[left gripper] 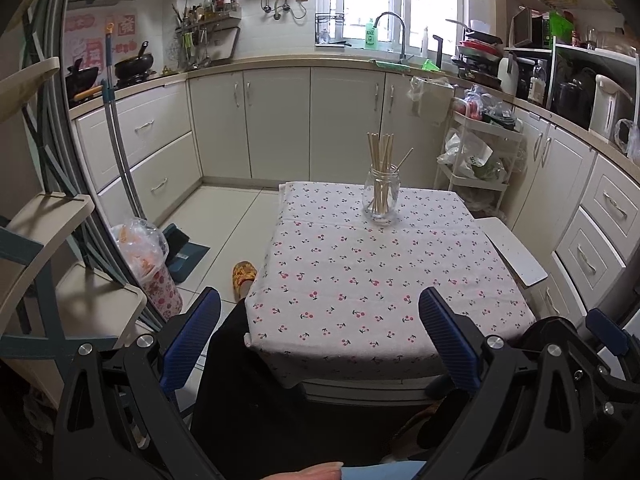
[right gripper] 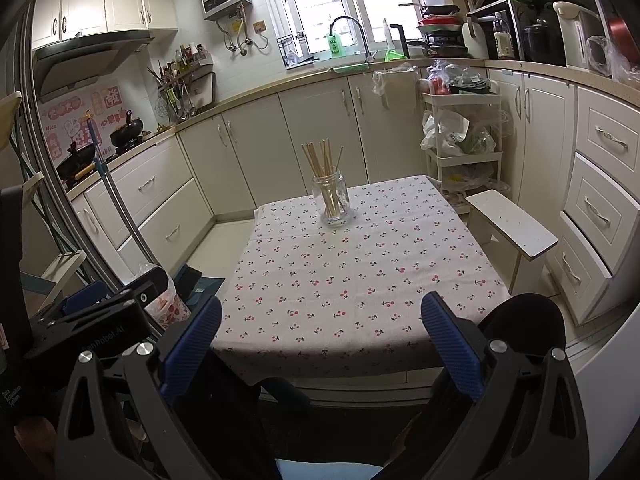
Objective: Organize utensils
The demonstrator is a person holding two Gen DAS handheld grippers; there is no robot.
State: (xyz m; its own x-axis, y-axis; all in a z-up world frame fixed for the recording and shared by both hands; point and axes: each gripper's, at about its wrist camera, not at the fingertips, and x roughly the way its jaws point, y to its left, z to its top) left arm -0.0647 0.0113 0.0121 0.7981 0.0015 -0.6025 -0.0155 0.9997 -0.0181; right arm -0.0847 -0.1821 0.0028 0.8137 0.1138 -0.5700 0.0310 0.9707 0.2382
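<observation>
A clear glass jar (left gripper: 381,196) (right gripper: 333,200) stands upright near the far edge of the table with the cherry-print cloth (left gripper: 360,280) (right gripper: 352,272). Several wooden chopsticks (left gripper: 382,152) (right gripper: 324,160) stand in it. My left gripper (left gripper: 320,320) is open and empty, held back at the table's near edge. My right gripper (right gripper: 320,324) is open and empty too, near the same edge. The left gripper's body shows at the lower left of the right wrist view (right gripper: 104,312).
A small white stool (left gripper: 512,252) (right gripper: 512,224) stands to the right of the table. A white cart with bags (left gripper: 476,156) (right gripper: 460,136) is behind it. A bin with a plastic bag (left gripper: 148,264), a dustpan (left gripper: 188,252) and a mop handle (left gripper: 120,140) are on the left.
</observation>
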